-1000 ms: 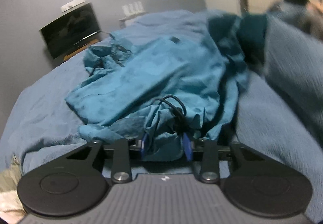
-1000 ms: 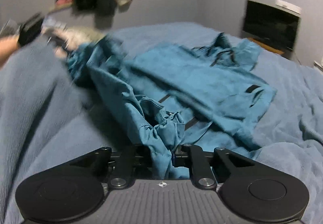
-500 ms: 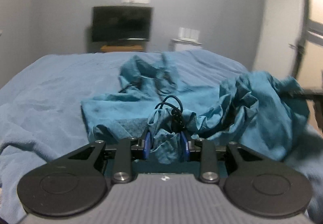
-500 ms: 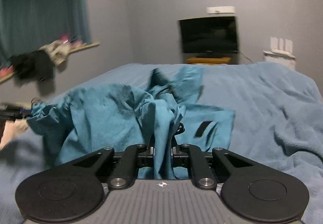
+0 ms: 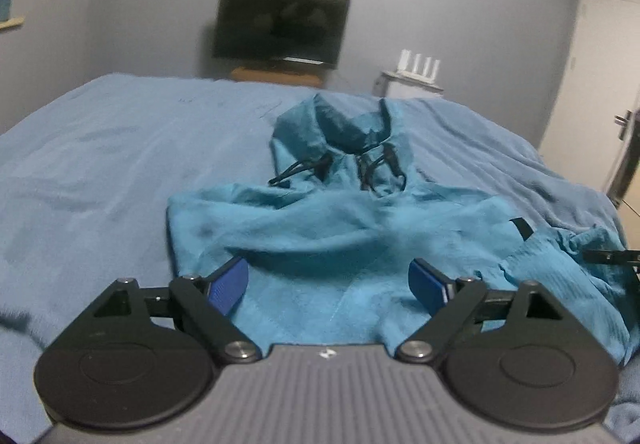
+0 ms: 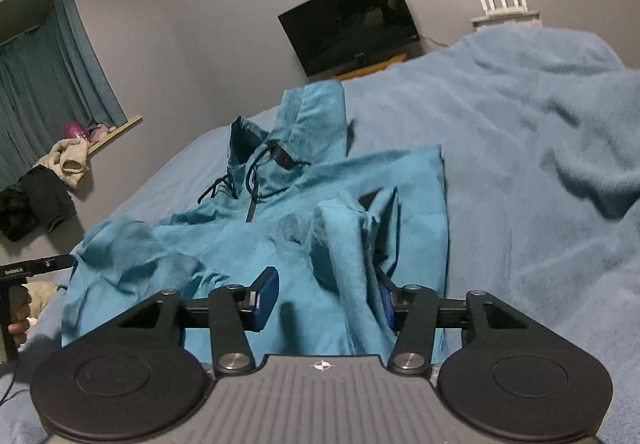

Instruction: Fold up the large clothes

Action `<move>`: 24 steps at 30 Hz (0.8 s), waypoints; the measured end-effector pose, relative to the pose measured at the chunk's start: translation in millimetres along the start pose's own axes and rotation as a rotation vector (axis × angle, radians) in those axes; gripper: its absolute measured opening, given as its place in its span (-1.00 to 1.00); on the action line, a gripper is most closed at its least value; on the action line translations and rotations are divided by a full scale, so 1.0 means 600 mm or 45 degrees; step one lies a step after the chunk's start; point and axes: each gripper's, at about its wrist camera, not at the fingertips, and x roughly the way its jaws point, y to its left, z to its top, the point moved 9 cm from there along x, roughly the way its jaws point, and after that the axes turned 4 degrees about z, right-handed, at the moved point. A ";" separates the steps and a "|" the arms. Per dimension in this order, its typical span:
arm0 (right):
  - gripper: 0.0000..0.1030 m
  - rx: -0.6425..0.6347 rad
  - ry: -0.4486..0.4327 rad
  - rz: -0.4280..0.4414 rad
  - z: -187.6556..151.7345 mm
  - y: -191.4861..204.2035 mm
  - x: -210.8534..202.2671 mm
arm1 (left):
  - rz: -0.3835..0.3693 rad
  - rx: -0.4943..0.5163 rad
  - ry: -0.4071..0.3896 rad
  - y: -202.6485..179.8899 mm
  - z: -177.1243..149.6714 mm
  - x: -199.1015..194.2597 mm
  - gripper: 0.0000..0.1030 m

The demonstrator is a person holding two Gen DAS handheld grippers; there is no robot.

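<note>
A teal hooded jacket (image 5: 344, 236) with black drawcords lies spread on the blue bed, hood pointing away toward the TV. My left gripper (image 5: 330, 284) is open just above the jacket's near hem, its blue pads apart with nothing between them. My right gripper (image 6: 326, 300) is open too, over the jacket (image 6: 280, 228); a raised fold of teal cloth stands loosely between its pads. The right gripper's tip shows at the right edge of the left wrist view (image 5: 608, 256).
The blue blanket (image 5: 100, 171) covers the bed all around the jacket. A TV (image 5: 280, 27) hangs on the far wall, a router (image 5: 418, 65) on a small cabinet beside it. Clothes lie piled on a window ledge (image 6: 52, 171) at left. A door (image 5: 600, 83) stands at right.
Both grippers were shut on bunched jacket fabric and swung it across the bed. Now both have opened and let go, and the jacket lies spread out flat.
</note>
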 end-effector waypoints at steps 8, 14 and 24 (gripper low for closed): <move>0.01 0.041 0.058 -0.056 -0.023 -0.019 0.013 | 0.097 0.340 0.055 -0.002 0.012 0.091 0.77; -0.68 -0.038 0.044 -0.142 -0.016 -0.017 0.018 | 0.050 0.333 0.300 0.023 -0.029 0.159 -0.71; -0.74 -0.453 -0.088 -0.192 0.115 0.069 0.048 | 0.237 0.075 0.001 0.087 0.012 0.077 -1.00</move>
